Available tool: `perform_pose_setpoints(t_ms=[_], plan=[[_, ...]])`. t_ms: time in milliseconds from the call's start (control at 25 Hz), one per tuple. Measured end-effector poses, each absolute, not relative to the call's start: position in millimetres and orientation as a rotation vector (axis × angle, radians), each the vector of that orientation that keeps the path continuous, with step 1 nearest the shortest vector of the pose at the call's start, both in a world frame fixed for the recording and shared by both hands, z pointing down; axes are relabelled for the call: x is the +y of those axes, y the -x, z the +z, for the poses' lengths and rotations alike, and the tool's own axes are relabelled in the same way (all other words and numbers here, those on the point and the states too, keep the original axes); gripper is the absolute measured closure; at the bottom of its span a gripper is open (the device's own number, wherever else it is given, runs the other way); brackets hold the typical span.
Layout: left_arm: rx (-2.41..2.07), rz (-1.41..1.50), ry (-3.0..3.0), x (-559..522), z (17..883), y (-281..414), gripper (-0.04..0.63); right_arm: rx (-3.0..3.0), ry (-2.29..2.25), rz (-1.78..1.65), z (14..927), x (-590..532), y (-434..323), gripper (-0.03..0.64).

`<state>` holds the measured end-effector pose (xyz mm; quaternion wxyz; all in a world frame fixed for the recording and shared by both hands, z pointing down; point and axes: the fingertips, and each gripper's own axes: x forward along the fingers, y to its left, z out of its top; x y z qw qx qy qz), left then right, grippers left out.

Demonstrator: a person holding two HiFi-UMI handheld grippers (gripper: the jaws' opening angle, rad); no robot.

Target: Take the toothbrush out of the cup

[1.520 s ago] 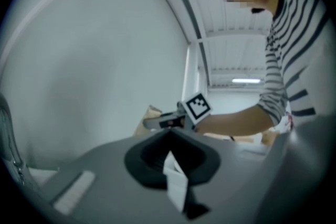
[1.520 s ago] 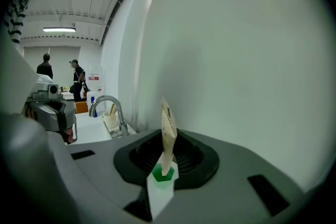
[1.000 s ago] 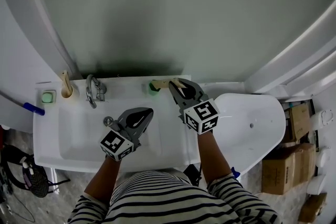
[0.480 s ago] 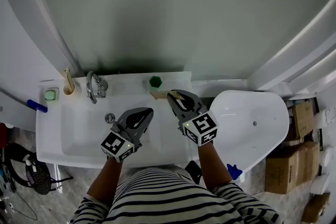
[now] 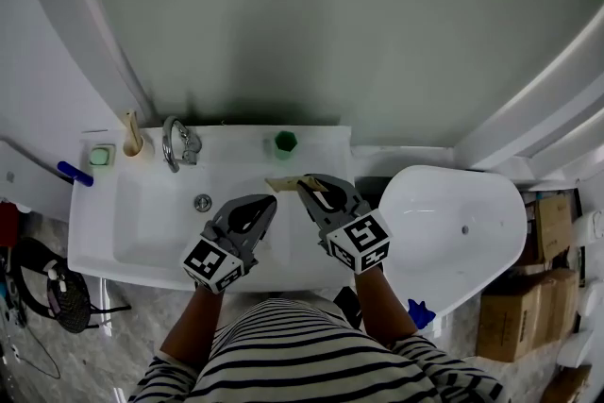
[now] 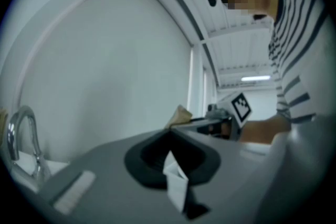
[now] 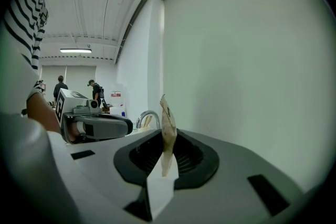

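Observation:
A small green cup (image 5: 285,143) stands on the back ledge of the white sink (image 5: 104,245). My right gripper (image 5: 304,185) hovers over the basin in front of the cup, shut on a tan toothbrush (image 5: 282,185) that sticks out leftward from the jaws, apart from the cup. In the right gripper view the toothbrush (image 7: 167,126) stands upright, pinched in the right gripper (image 7: 167,140). My left gripper (image 5: 268,201) is just to the left, shut on nothing. The left gripper (image 6: 170,132) view also shows the toothbrush (image 6: 180,115) beyond its closed tips.
A chrome faucet (image 5: 177,142) rises at the sink's back left, next to a holder with a wooden item (image 5: 133,139) and a green soap (image 5: 100,156). The drain (image 5: 203,202) lies in the basin. A white toilet (image 5: 453,226) and cardboard boxes (image 5: 528,297) stand at the right.
My right gripper has drawn the toothbrush away from the green cup, toward the front of the basin. The left gripper has stayed shut and shifted only a little.

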<state>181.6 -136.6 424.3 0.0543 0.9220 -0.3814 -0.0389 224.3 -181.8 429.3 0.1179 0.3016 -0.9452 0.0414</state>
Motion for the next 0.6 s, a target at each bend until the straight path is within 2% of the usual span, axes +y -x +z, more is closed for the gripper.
perform_pose_setpoints(t_ms=[600], plan=[[-1.265,-0.105,-2.762,-114,425,-170,0.588,-2.846,-0.778,0.14,419,-159,-209,0.561]])
